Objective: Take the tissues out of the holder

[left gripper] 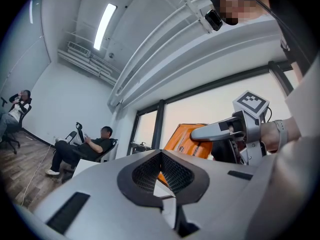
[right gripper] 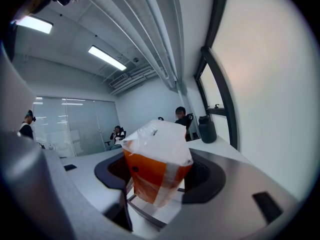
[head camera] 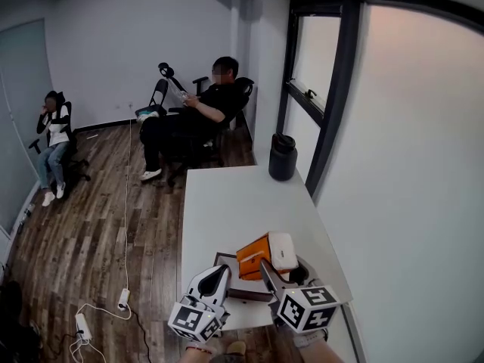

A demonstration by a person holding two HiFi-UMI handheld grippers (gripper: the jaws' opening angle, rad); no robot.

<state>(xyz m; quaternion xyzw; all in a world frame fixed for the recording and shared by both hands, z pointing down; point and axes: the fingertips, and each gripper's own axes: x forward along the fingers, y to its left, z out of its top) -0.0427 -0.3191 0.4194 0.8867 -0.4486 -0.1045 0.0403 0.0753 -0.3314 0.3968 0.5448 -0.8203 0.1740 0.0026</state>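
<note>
So the tissue pack (right gripper: 157, 164) is clamped in the right claw (right gripper: 157, 180). The pads are pressed onto its orange sides, and the clear plastic-wrapped white end sticks out past the fingertips. In the head view the pack (head camera: 257, 255) is seen near the bottom edge of the white surface (head camera: 227, 203), right over the dark-framed holder (head camera: 248, 294). Whether it's fully out of the holder can't be made out from that angle, tbh.

The left claw (left gripper: 161, 156) is closed, tips met, with nothing pinched in it. It's held just beside the right claw (head camera: 281, 267), to that claw's left, with its tip (head camera: 218, 271) over the holder's edge. From the left gripper view the orange pack (left gripper: 184, 134) is seen just past the tips.

Further back on the surface a black jar (head camera: 282, 157) is parked by the window. Two people are sat in chairs out on the wood floor (head camera: 91, 225), well apart from the surface.
</note>
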